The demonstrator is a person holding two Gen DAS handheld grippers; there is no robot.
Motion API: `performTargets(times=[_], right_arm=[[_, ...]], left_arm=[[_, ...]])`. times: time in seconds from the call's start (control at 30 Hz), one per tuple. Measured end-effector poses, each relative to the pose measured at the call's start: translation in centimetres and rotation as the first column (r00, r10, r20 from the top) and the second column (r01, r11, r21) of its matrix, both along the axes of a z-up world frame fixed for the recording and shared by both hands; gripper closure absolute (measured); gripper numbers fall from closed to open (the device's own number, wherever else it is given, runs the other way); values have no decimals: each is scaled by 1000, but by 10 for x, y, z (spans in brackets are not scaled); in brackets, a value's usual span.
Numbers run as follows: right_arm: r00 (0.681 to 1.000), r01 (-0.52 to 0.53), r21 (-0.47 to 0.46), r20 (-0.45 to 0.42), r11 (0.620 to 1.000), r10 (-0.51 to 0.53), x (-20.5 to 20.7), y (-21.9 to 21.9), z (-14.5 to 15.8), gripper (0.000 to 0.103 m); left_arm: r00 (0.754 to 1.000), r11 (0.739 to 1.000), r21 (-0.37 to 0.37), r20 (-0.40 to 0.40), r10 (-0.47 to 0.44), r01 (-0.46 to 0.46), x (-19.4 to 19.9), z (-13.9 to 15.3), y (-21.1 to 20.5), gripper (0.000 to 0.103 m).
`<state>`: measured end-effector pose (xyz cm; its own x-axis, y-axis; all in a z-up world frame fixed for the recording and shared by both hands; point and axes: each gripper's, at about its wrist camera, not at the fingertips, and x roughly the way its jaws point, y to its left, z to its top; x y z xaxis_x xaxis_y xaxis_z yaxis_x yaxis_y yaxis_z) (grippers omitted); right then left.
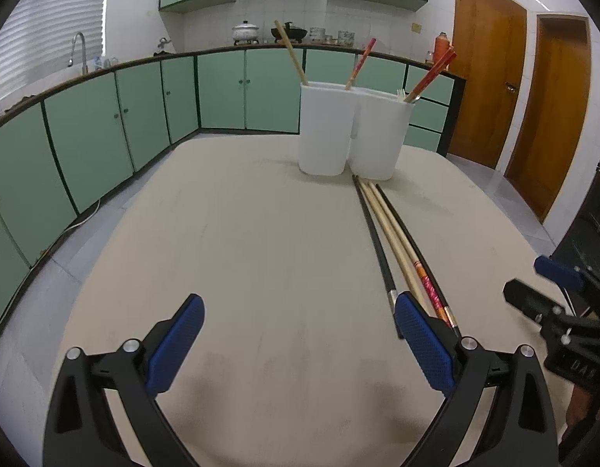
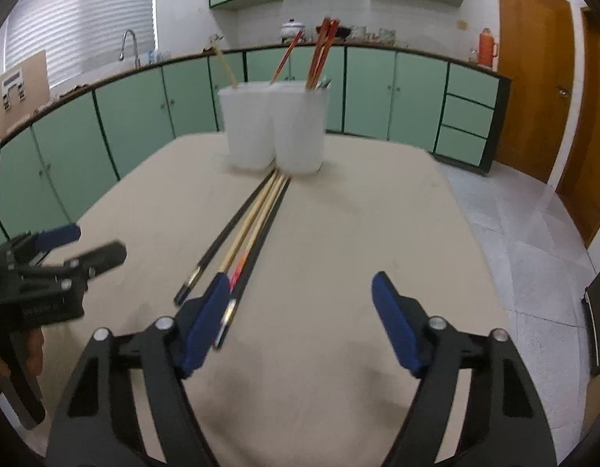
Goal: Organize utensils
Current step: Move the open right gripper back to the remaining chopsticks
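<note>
Several chopsticks [image 1: 393, 241], two black and two light wood with red ends, lie side by side on the beige table [image 1: 241, 253], pointing at two white holders [image 1: 350, 132]. The holders carry a wooden chopstick [image 1: 290, 52] and red ones [image 1: 430, 74]. My left gripper [image 1: 300, 334] is open and empty, its right finger beside the near chopstick ends. In the right wrist view the chopsticks [image 2: 257, 218] run to the holders [image 2: 274, 128]. My right gripper [image 2: 300, 311] is open and empty, its left finger over the near ends.
Green cabinets [image 1: 144, 113] with a sink tap [image 1: 79, 48] and pots line the back wall. Wooden doors [image 1: 490, 89] stand at the right. The other gripper shows at the right edge of the left wrist view [image 1: 564, 311] and at the left edge of the right wrist view [image 2: 47, 272].
</note>
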<state>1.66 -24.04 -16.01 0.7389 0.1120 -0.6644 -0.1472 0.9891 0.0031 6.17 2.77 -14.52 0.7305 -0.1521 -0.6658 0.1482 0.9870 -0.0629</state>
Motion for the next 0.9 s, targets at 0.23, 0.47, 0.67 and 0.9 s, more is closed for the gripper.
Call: performTargets(times=[0.23, 0.47, 0.67, 0.9], right_arm=[[999, 43, 44, -13, 998, -43, -10, 12, -14, 45], [998, 35, 47, -45, 998, -33, -13, 26, -28, 58], [997, 37, 22, -63, 999, -35, -9, 31, -33, 64], [995, 81, -11, -56, 997, -82, -8, 21, -32, 65]], left_arm=[[1000, 1000, 20, -9, -4, 4, -9, -10, 2, 8], [1000, 1000, 27, -20, 9, -9, -15, -17, 13, 8], [1000, 1000, 20, -24, 15, -15, -14, -19, 19, 8], [1000, 1000, 10, -21, 7, -6, -14, -18, 19, 8]])
